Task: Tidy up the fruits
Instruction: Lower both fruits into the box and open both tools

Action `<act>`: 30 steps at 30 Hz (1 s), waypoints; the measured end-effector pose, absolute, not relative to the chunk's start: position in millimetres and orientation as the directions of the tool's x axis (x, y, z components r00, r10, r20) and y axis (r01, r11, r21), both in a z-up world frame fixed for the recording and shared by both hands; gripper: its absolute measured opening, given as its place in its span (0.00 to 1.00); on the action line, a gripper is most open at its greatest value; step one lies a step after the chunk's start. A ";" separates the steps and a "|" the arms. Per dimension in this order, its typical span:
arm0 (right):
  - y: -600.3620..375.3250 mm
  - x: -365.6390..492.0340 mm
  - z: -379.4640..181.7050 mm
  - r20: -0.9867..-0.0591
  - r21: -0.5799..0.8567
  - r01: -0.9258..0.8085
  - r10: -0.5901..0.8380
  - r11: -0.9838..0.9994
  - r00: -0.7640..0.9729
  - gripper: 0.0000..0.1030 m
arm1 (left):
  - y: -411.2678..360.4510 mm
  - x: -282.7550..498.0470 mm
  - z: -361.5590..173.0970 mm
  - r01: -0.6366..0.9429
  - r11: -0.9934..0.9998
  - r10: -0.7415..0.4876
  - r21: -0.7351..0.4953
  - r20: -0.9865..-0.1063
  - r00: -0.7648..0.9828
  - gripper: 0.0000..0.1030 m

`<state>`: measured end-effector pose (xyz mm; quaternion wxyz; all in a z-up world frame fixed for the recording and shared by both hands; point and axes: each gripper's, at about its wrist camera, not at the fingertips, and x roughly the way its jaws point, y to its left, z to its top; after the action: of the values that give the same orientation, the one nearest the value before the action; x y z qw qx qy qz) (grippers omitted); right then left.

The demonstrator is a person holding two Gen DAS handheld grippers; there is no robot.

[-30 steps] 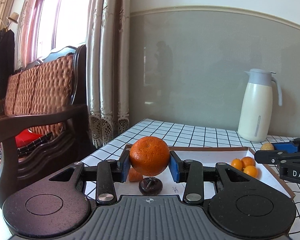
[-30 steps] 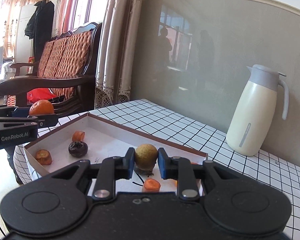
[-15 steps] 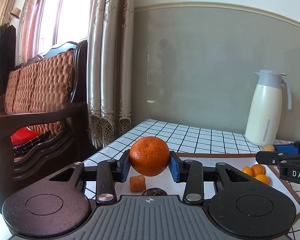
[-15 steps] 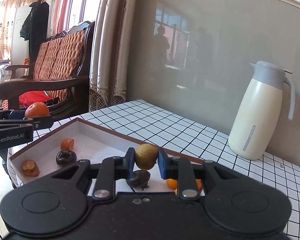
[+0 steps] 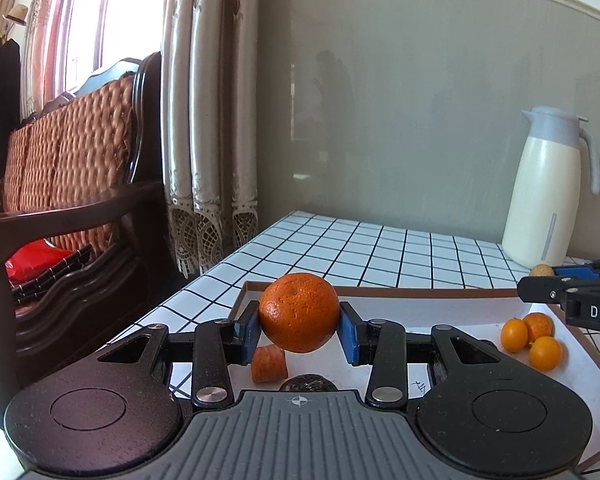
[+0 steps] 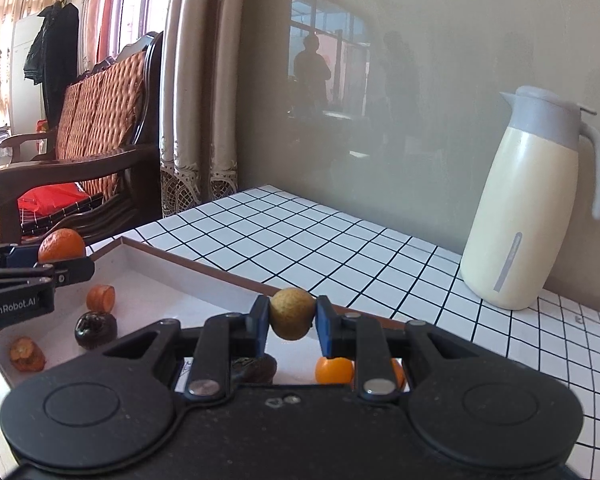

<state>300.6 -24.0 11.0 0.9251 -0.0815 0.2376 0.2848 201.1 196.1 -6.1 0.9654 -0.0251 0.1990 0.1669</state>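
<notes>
A mandarin [image 5: 299,311] is pinched between the blue pads of the left claw [image 5: 299,330] and is carried clear above the near left part of the white tray [image 5: 440,304], which rests on the checked tabletop [image 5: 380,248]. Directly below it, on the tray floor, an orange cut piece [image 5: 269,363] and a dark wrinkled fruit [image 5: 308,383] are seen, the latter partly hidden by the claw body. A small yellow-brown fruit [image 6: 292,314] is clamped in the right claw [image 6: 292,322], held over the tray's far rim, with small orange kumquats [image 6: 334,370] lying just under it. The relation that matters is judged to be the vertical one: each held fruit hangs above a cluster on the tray floor, so a straight drop would be made onto other fruit. The kumquat group [image 5: 532,338] lies toward the right claw's side and is nearer to it; the left claw is nearer the cut pieces. A cream jug [image 6: 532,200] stands well apart at the back.
</notes>
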 end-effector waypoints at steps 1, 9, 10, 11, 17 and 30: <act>-23.3 304.4 9.4 -0.491 -0.008 -0.565 0.489 0.825 0.721 0.15 | 195.5 204.3 -6.6 -0.332 0.943 0.313 0.021 -0.396 0.863 0.40; -30.7 315.9 0.4 -0.477 -0.041 -0.492 0.415 0.870 0.774 0.94 | 186.7 215.8 -12.1 -0.353 0.935 0.342 0.043 -0.382 0.859 0.96; -32.7 315.5 1.6 -0.470 -0.053 -0.481 0.403 0.875 0.785 0.94 | 184.4 212.0 -8.7 -0.360 0.932 0.354 0.050 -0.352 0.867 0.98; -34.4 317.2 2.7 -0.482 -0.047 -0.481 0.402 0.875 0.779 0.94 | 183.0 210.2 -6.0 -0.365 0.929 0.362 0.057 -0.338 0.869 0.98; -43.3 317.8 2.3 -0.481 -0.011 -0.470 0.408 0.882 0.776 0.94 | 185.7 208.0 -7.4 -0.377 0.925 0.372 0.057 -0.349 0.860 0.99; -43.0 316.5 2.5 -0.495 -0.009 -0.480 0.414 0.877 0.764 0.94 | 184.7 206.3 -9.3 -0.370 0.927 0.366 0.058 -0.352 0.861 1.00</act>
<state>316.5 -43.0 2.5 0.9368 -0.0674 0.2470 0.2385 206.3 184.7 -9.3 0.9647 -0.0056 0.1814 0.1909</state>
